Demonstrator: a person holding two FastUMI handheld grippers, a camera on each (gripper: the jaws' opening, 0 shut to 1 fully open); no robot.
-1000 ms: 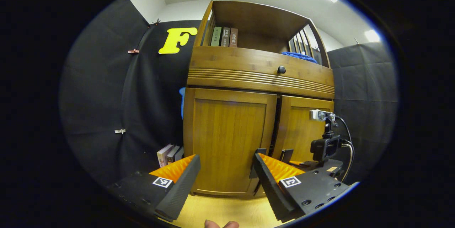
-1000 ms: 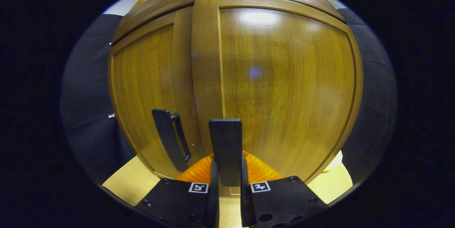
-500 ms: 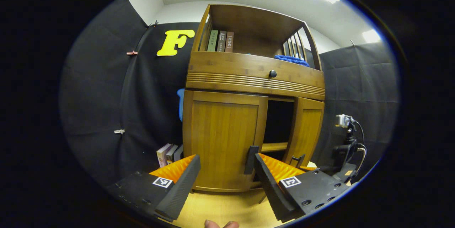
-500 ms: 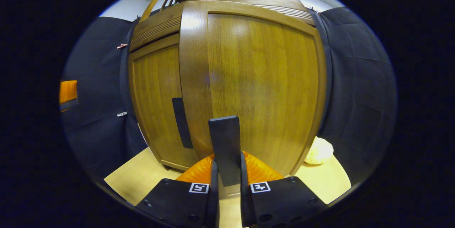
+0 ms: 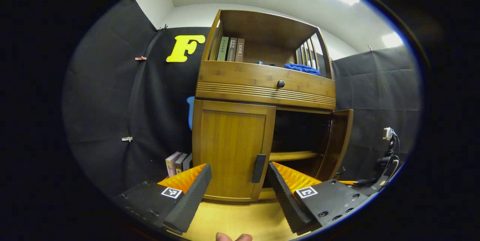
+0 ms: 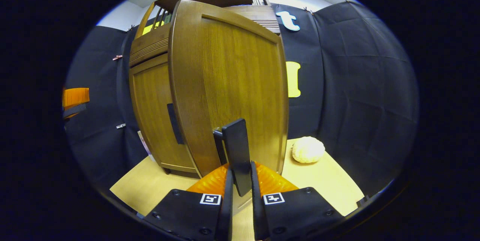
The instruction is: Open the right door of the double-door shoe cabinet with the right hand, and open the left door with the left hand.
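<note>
The wooden shoe cabinet (image 5: 262, 87) stands ahead in the left gripper view. Its left door (image 5: 232, 147) is closed, with a black handle (image 5: 258, 168) at its inner edge. The right door (image 5: 339, 139) stands swung out, baring the dark inside and a shelf (image 5: 292, 155). My left gripper (image 5: 239, 169) is open, a short way in front of the left door and touching nothing. In the right gripper view the right door (image 6: 240, 83) is close up, and my right gripper (image 6: 240, 171) is shut on its black handle (image 6: 236, 147). The left door (image 6: 150, 113) shows behind it.
Books (image 5: 230, 48) and a blue cloth (image 5: 302, 69) sit on the open top shelf above a drawer with a dark knob (image 5: 280, 83). More books (image 5: 178, 162) stand on the floor left of the cabinet. A pale lumpy object (image 6: 308, 149) lies on the floor beyond the open door.
The right door has swung from nearly closed to wide open, with my right gripper holding its handle throughout. My left gripper has drawn back slightly and stays open.
</note>
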